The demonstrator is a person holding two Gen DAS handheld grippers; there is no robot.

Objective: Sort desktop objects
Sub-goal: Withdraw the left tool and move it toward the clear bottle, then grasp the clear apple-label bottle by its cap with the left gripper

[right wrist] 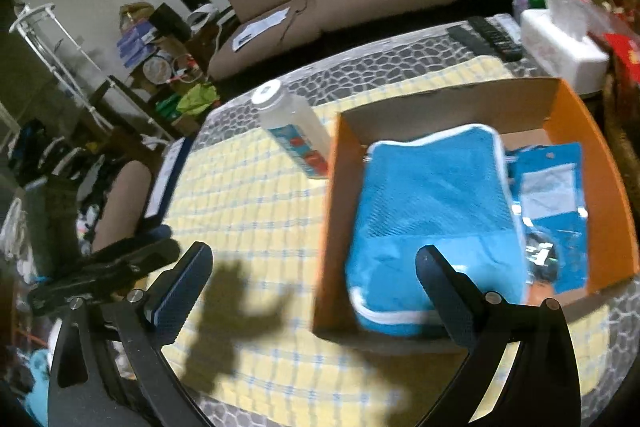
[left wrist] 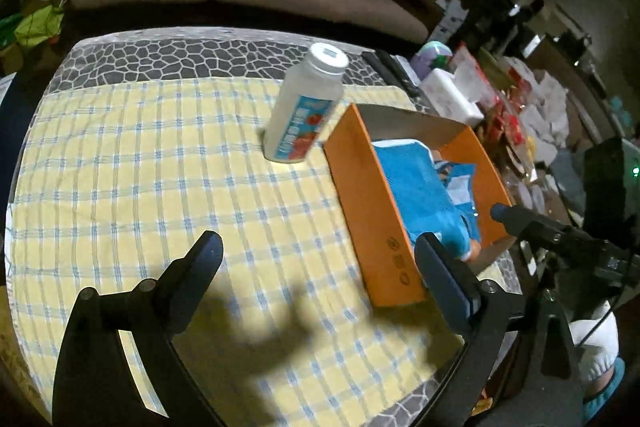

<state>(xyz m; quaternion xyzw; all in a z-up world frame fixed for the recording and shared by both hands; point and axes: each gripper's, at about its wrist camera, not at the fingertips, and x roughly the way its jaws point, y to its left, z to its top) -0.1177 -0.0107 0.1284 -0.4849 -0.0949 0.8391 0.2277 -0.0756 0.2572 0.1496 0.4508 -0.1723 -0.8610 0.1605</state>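
The left gripper [left wrist: 318, 253] is carried with its jaws spread wide and nothing between them; only the yellow checked cloth [left wrist: 160, 167] lies below the gap. Such a spread suits an approach to a broad object.

Ahead of this claw and slightly right of its centre line, the white bottle [left wrist: 306, 107] stands upright on the cloth, its screw cap on. It is set just beside the near-left corner of the orange cardboard box [left wrist: 376, 211], and whether the two touch cannot be told. The bottle appears to be the only item still outside the box, so it is judged to be the next object to be sorted.

The box lies ahead of and against the right finger of the left claw. A blue mesh pouch [right wrist: 432, 203] is laid flat inside, filling the left half. A blue packet [right wrist: 552, 203] is laid to its right, presumably so that flat items occupy the floor.

The right gripper [right wrist: 314, 267] is likewise held wide and empty. Its right finger is seen over the pouch and its left finger over the cloth, the near-left box wall falling between them.
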